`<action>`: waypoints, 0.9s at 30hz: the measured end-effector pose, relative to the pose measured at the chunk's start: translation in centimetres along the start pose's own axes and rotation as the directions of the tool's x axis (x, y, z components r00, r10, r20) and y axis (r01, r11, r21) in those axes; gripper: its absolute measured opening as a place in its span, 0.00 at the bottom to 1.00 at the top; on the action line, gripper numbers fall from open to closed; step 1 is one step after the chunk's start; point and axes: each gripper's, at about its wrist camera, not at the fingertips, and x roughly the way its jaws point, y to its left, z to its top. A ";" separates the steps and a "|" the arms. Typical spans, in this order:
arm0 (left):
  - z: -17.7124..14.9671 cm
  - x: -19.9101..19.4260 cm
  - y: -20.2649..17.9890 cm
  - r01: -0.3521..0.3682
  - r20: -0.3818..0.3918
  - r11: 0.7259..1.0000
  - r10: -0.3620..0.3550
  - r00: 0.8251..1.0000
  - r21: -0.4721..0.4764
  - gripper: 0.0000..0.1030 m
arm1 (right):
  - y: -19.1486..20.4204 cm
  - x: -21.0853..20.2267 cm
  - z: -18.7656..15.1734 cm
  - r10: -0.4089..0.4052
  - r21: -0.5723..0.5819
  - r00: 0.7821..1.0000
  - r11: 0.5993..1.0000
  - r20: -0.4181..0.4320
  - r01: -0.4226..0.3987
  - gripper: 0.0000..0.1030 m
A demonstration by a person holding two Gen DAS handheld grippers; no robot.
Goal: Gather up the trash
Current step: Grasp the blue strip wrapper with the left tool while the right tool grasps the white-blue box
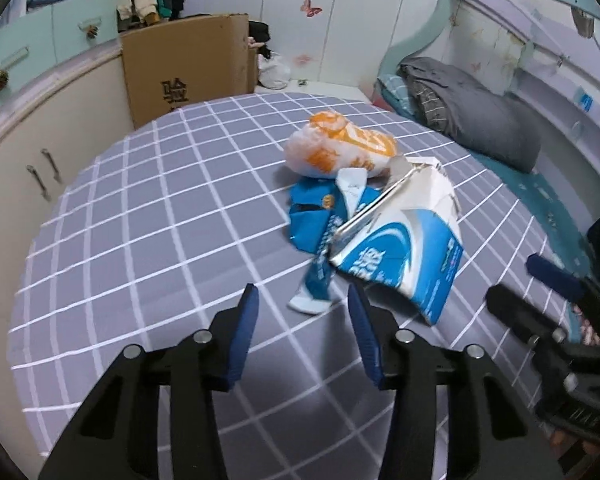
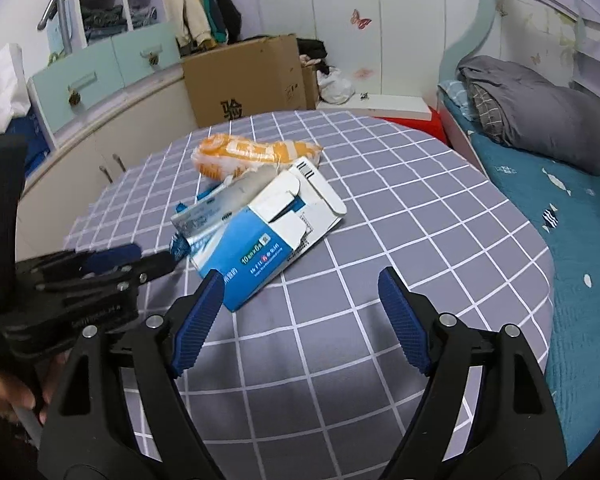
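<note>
Closing in on the trash pile, nothing grabbed yet.
Both my left gripper (image 1: 303, 294) and right gripper (image 2: 300, 280) are wide and empty; the blue box (image 2: 268, 240), wrapper (image 1: 314, 216) and orange bag (image 1: 336, 148) lie mid-table (image 1: 140, 240). Next I'd straddle the near box edge, then squeeze.

A home bedroom. A bed (image 2: 572, 216) with a teal patterned sheet and a folded grey duvet (image 2: 528, 108) runs along one wall; butterfly stickers (image 2: 360, 19) dot the white wardrobe doors. Jackets (image 2: 198, 12) hang beside open shelves of folded clothes (image 2: 100, 18), above mint drawers (image 2: 104, 68) and a cardboard box (image 2: 244, 80).
</note>
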 end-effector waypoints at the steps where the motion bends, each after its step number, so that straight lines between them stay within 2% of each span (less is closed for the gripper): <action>1: 0.1 0.5 -0.2 0.007 -0.001 1.000 -0.007 1.000 0.007 0.42 | 0.2 0.1 0.0 0.007 -0.008 1.000 1.000 -0.007 -0.008 0.76; 4: 0.4 1.1 0.1 0.035 -0.011 0.999 -0.036 0.999 -0.007 0.17 | 1.1 0.5 0.0 0.004 -0.058 0.999 0.998 -0.033 -0.006 0.76; 6: 0.5 1.2 0.6 0.066 -0.015 0.997 -0.067 0.998 -0.042 0.16 | 2.3 0.9 0.0 -0.022 -0.116 0.999 0.993 -0.048 0.016 0.76; 7: 0.3 0.9 0.8 0.077 -0.007 0.996 -0.077 0.997 -0.047 0.07 | 2.6 1.1 0.0 -0.031 -0.137 0.998 0.990 -0.052 0.024 0.76; 12: -1.0 -0.7 1.9 0.068 0.026 0.996 -0.067 0.997 -0.060 0.05 | 5.8 2.5 -0.3 -0.107 -0.243 0.991 0.966 -0.079 0.085 0.76; 15: -1.5 -1.6 2.7 0.068 0.040 0.995 -0.065 0.997 -0.077 0.05 | 7.5 4.0 -0.2 -0.233 -0.321 0.970 0.926 -0.070 0.199 0.76; 17: -1.9 -2.7 3.3 0.071 0.057 0.994 -0.066 0.996 -0.087 0.05 | 8.1 4.6 0.0 -0.272 -0.339 0.961 0.910 -0.059 0.237 0.75; 18: -2.0 -3.1 3.5 0.073 0.064 0.993 -0.068 0.996 -0.092 0.05 | 8.1 4.6 0.1 -0.276 -0.339 0.960 0.908 -0.048 0.244 0.69; 19: -2.2 -3.7 3.9 0.078 0.076 0.992 -0.071 0.995 -0.100 0.05 | 8.1 4.4 0.1 -0.281 -0.334 0.959 0.908 -0.034 0.254 0.45; 20: -2.5 -4.3 4.2 0.082 0.082 0.991 -0.074 0.994 -0.103 0.05 | 7.9 4.2 0.2 -0.278 -0.319 0.960 0.913 -0.031 0.253 0.31; 24: -3.3 -6.8 5.0 0.090 0.122 0.989 -0.075 0.990 -0.121 0.05 | 7.1 2.7 0.1 -0.261 -0.287 0.965 0.924 0.014 0.254 0.22; 26: -3.8 -8.0 5.7 0.092 0.144 0.986 -0.071 0.987 -0.140 0.05 | 6.6 1.6 0.2 -0.248 -0.270 0.968 0.929 0.045 0.251 0.08; 27: -3.9 -8.4 5.9 0.093 0.152 0.984 -0.070 0.986 -0.149 0.05 | 6.4 0.9 0.3 -0.248 -0.259 0.967 0.931 0.067 0.257 0.06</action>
